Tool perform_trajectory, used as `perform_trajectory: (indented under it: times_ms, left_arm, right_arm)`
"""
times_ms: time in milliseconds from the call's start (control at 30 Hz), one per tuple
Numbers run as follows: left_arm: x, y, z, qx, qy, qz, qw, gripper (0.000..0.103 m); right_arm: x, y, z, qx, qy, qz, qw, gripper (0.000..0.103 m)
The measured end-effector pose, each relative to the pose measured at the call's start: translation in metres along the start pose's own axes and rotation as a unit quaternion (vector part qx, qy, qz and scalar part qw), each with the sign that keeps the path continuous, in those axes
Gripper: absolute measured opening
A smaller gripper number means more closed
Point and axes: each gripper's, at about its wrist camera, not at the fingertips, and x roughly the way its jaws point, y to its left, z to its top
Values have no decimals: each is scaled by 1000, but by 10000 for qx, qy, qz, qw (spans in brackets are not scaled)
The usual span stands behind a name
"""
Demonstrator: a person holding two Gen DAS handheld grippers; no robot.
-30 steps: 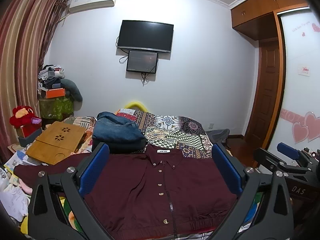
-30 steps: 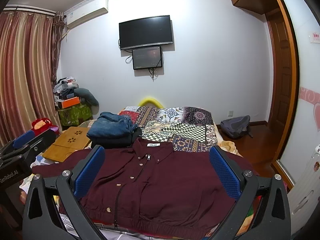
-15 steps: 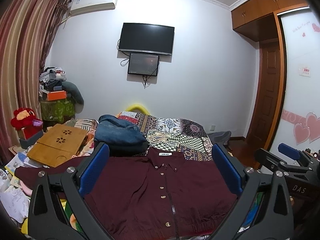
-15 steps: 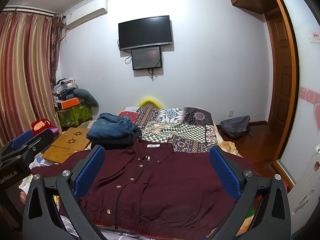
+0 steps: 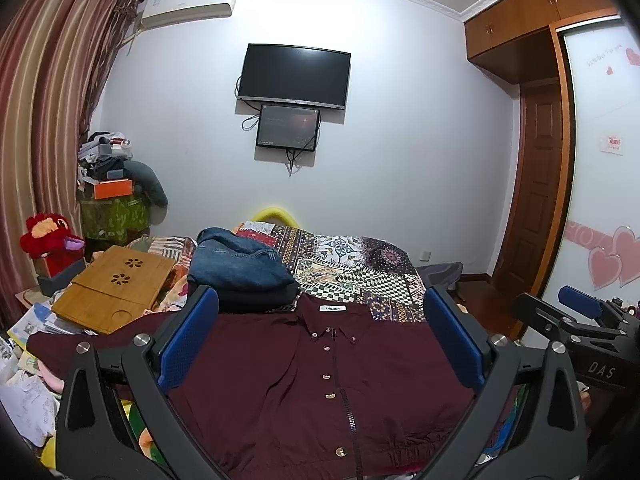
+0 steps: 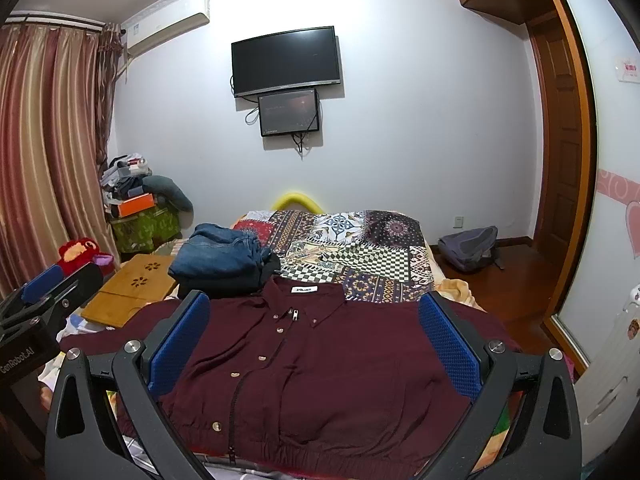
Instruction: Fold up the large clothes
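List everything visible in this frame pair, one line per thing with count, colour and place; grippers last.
jacket: 1, maroon, spread flat on the bed nearest the cameras, front up
folded jeans: 1 pile, blue on dark, beyond the jacket's collar, to the left
patchwork bedspread: 1, multicolour, covering the bed
bamboo lap desk: 1, tan, left of the bed
plush toy: 1, red, far left by the curtain
curtain: 1, striped red-brown, left wall
television: 1, black, on the wall
small screen: 1, dark, under the television
air conditioner: 1, white, upper left
backpack: 1, grey, on the floor by the door
left gripper: open, above the jacket
right gripper: open, above the jacket
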Motion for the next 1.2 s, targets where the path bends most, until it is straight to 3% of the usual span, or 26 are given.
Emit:
perform_trajectory:
  times_ms: [933,1200]
  left_arm:
    - [10,26,-4,-199,-30,87,9998,103]
    - [16,44,-7,-315,-34,398,9987,103]
  right_arm:
    - [5,11,6,-314,23,18,9995,103]
    - [17,16,6,-348,113,160,9992,103]
